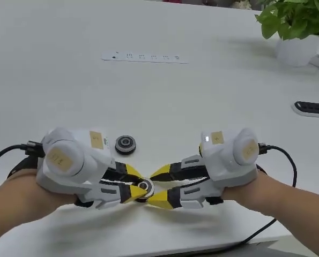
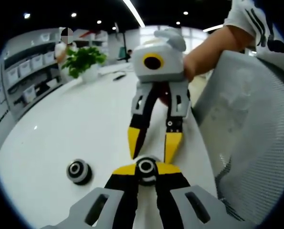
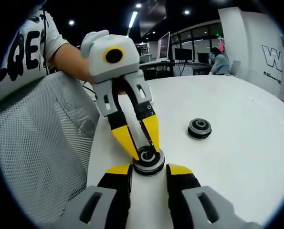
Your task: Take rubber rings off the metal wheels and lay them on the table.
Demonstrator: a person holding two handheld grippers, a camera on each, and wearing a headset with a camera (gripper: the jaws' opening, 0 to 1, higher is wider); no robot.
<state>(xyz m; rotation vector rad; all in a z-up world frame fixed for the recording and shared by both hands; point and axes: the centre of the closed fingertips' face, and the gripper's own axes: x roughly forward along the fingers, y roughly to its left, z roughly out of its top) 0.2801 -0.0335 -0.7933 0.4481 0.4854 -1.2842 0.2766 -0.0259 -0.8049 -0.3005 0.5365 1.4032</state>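
While the two claws meet nose to nose near the front edge of the white worktop (image 1: 164, 96), one small metal wheel (image 1: 143, 187) sits between them. The left claw (image 2: 146, 170) is drawn narrow on that wheel, a yellow tip pressed to each side of it. The right claw (image 3: 149, 171) stands partly open with its yellow tips just beside the wheel on either flank; whether they touch it I cannot tell, nor whether the wheel rests on the worktop or hangs just above it.

A second wheel (image 1: 125, 144) lies flat on the worktop a little farther back, just beyond the left claw's white housing; it is apart from the first and neither claw touches it. A dark ring (image 3: 199, 135) runs round it, and the gripped wheel looks dark round its upper part in the same way.

Farther across the worktop a pale power strip (image 1: 143, 57) lies flat. A potted plant (image 1: 296, 24) stands at the far right corner, with a dark oblong thing (image 1: 313, 108) nearer on that side. A black cable (image 1: 288, 155) trails from the right claw's housing; a mesh chair back (image 3: 46, 148) shows close behind the worktop's near edge.
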